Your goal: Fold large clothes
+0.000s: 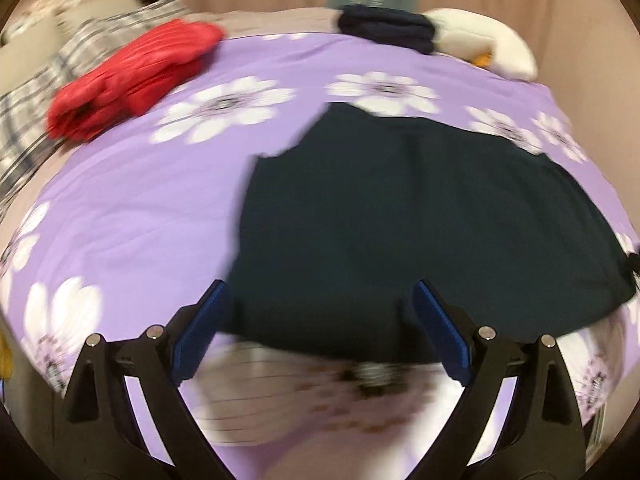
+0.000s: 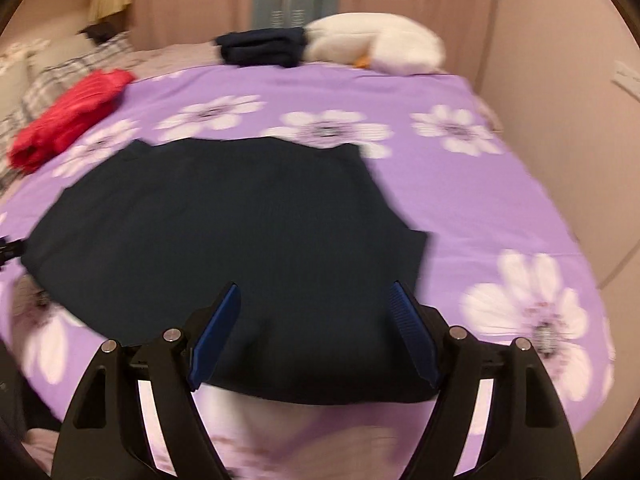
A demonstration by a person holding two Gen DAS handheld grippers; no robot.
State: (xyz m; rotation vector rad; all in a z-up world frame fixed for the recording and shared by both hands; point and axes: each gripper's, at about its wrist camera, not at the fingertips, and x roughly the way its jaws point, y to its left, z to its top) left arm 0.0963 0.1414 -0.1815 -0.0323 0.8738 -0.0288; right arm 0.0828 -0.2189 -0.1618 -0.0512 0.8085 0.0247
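Observation:
A large dark garment (image 1: 400, 220) lies spread flat on a purple flowered bedspread (image 1: 140, 220). It also shows in the right wrist view (image 2: 224, 232). My left gripper (image 1: 320, 292) is open and empty, just above the garment's near left edge. My right gripper (image 2: 316, 296) is open and empty, above the garment's near right edge. Both views are blurred by motion.
A folded red garment (image 1: 132, 76) lies at the far left of the bed (image 2: 480, 208). A folded dark pile (image 1: 384, 28) and a white plush toy (image 1: 480, 44) sit at the far edge. Plaid bedding (image 1: 40, 92) lies left. A wall (image 2: 560, 120) runs along the right.

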